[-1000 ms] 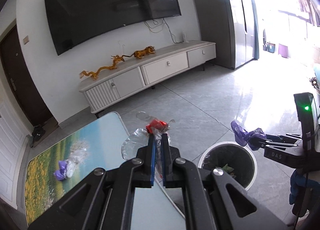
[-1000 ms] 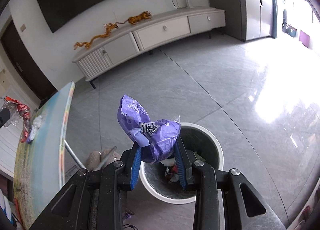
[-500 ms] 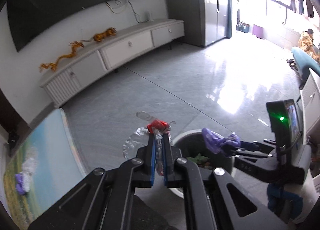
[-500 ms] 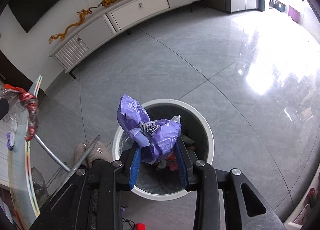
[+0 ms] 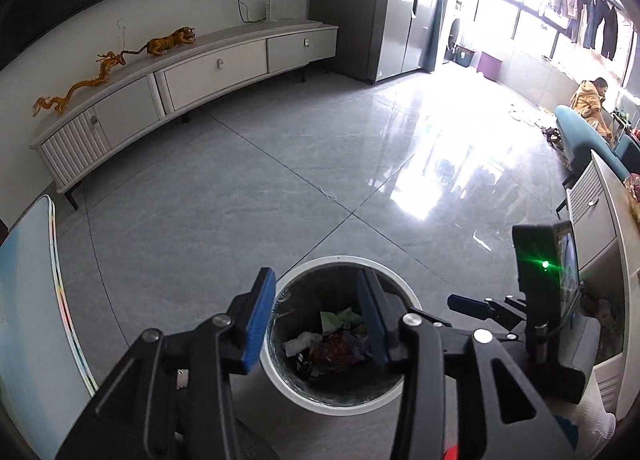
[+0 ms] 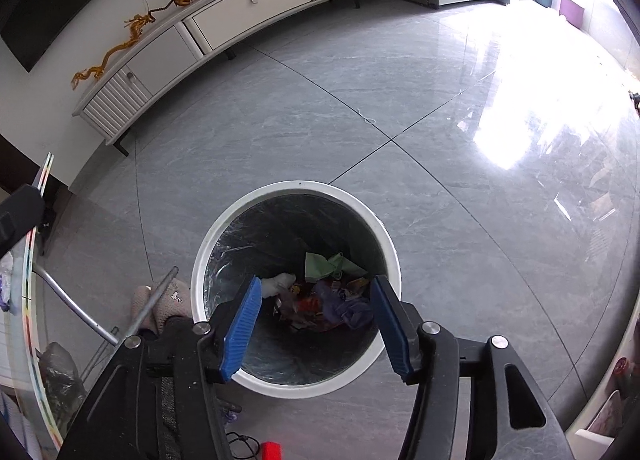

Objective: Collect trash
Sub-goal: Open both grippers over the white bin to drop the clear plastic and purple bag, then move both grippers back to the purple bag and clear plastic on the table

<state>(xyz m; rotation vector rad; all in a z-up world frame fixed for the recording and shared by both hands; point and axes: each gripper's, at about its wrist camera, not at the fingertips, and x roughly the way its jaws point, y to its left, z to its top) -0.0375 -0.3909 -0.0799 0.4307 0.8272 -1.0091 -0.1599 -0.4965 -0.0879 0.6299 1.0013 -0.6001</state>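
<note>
Both the left claw (image 5: 316, 310) and right claw (image 6: 316, 318) hang spread apart and empty over the bin (image 6: 200, 260), so this load looks delivered. Crumpled trash (image 6: 328, 300), wrappers and paper, lies on its glossy liner. More scraps may remain on the tabletop (image 6: 28, 300) at left, barely visible.

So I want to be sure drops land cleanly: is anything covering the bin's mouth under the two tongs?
Nothing visible does. The bin has no lid, and both the left tongs and right tongs hang open above the trash already inside.
</note>
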